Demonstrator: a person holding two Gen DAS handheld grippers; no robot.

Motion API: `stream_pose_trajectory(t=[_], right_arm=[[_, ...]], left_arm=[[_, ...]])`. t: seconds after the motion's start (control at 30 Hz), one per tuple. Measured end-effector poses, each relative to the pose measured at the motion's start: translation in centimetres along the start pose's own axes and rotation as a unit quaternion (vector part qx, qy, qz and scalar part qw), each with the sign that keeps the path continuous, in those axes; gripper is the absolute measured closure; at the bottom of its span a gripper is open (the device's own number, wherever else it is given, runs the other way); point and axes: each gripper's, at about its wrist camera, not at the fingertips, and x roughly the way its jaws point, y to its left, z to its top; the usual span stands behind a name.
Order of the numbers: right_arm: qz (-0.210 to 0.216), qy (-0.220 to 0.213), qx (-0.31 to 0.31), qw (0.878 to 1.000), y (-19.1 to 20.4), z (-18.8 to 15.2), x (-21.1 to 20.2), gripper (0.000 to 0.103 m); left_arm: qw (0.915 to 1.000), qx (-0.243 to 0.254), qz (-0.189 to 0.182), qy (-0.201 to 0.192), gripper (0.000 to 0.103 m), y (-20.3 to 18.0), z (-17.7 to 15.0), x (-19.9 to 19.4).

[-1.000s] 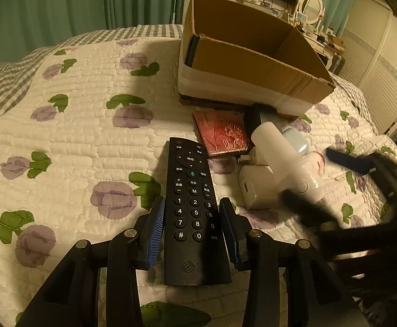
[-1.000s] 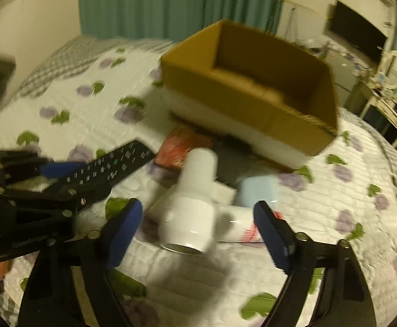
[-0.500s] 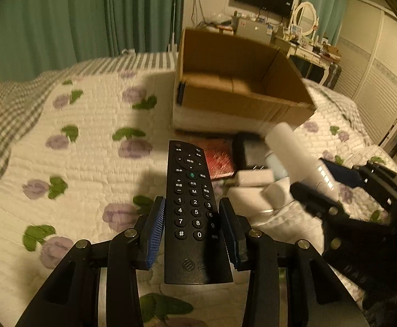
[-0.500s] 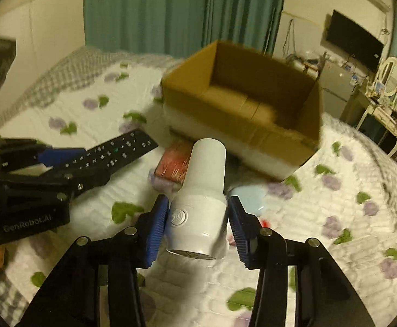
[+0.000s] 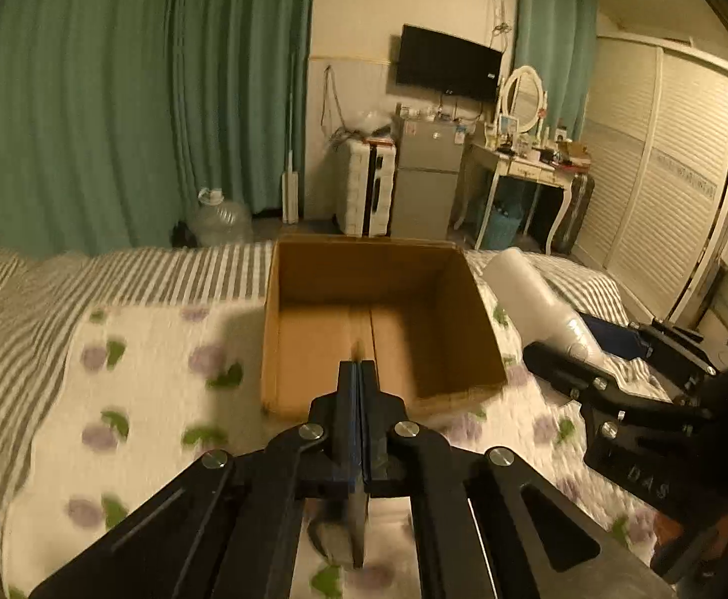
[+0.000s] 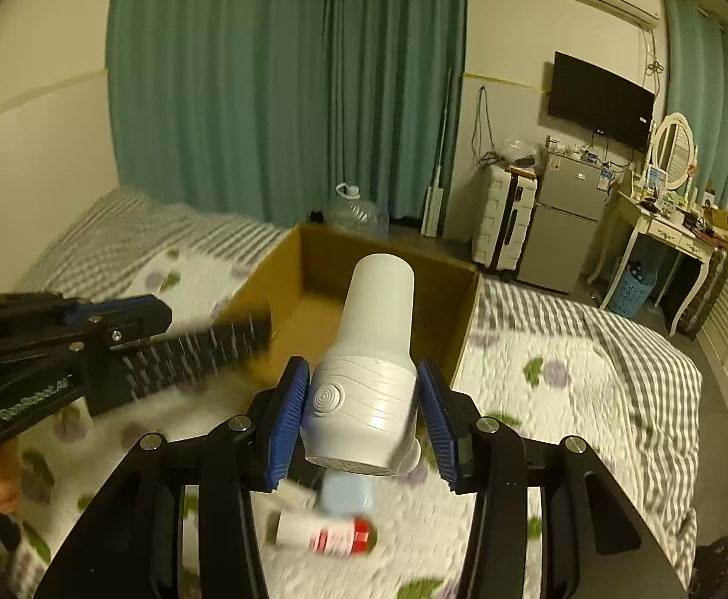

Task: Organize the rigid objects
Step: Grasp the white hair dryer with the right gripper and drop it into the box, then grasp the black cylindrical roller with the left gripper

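Pinching canister [image 6: 364, 374], right jaws; left jaws pressed together; remote keypad [image 6: 199, 349] seen right-view only.

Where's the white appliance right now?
Centre of the right wrist view: the white appliance is clamped in the right hand-held gripper, raised above the bed, its nozzle pointing at the open cardboard box just beyond.

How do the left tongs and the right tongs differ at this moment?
The left tongs are shut, their blue pads meeting with nothing between them; the right tongs stand apart, clamped on a white appliance. In the left wrist view, the left tongs line up with the middle of the cardboard box; the right tongs are off its right side. Both are black with blue pads, above the quilt.
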Motion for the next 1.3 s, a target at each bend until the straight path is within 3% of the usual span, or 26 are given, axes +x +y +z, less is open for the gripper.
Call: stream_pose_trajectory(t=[0.2, 0.37, 0.47, 0.5, 0.57, 0.67, 0.73, 0.83, 1.07, 1.3], right_arm=[[0.012, 0.026, 0.014, 0.999, -1.9, 1.8, 6.5, 0.058], [0.021, 0.043, 0.023, 0.999, -2.8, 1.5, 11.1, 0.058], [0.034, 0.042, 0.036, 0.998, -3.2, 0.5, 11.7, 0.058], [0.032, 0.043, 0.033, 0.998, -3.3, 0.5, 11.8, 0.051], [0.011, 0.028, 0.022, 0.999, -2.9, 0.5, 10.4, 0.030], [-0.006, 0.007, 0.017, 1.000, -3.0, 0.9, 7.5, 0.027], [-0.015, 0.001, 0.020, 1.000, -3.3, 1.1, 5.8, 0.025], [-0.026, -0.011, 0.022, 0.999, -3.0, 1.1, 2.3, 0.015], [-0.042, -0.018, 0.018, 0.999, -1.1, -1.0, -4.3, 0.000], [-0.030, 0.004, 0.024, 0.999, 0.6, -4.2, -4.8, 0.000]], left_arm=[[0.9991, 0.018, 0.007, 0.037, 0.102, -0.9, 3.2, 7.6], [0.9976, 0.028, 0.018, 0.061, 0.102, -0.9, 2.3, 11.4], [0.9968, 0.032, 0.026, 0.068, 0.102, -0.6, 0.5, 12.3], [0.9969, 0.034, 0.027, 0.066, 0.102, -0.4, 0.1, 12.3], [0.9972, 0.038, 0.027, 0.059, 0.099, -0.6, -0.4, 11.8], [0.9965, 0.047, 0.032, 0.062, 0.086, -0.8, -1.0, 10.1], [0.9965, 0.052, 0.038, 0.053, 0.043, -0.7, -1.2, 8.5], [0.9971, 0.055, 0.048, 0.024, 0.040, -0.8, -1.5, 4.6], [0.9978, 0.040, 0.050, 0.018, 0.038, -0.4, -2.8, -1.2], [0.9970, 0.039, 0.060, 0.031, 0.037, 0.7, -5.9, -2.5]])
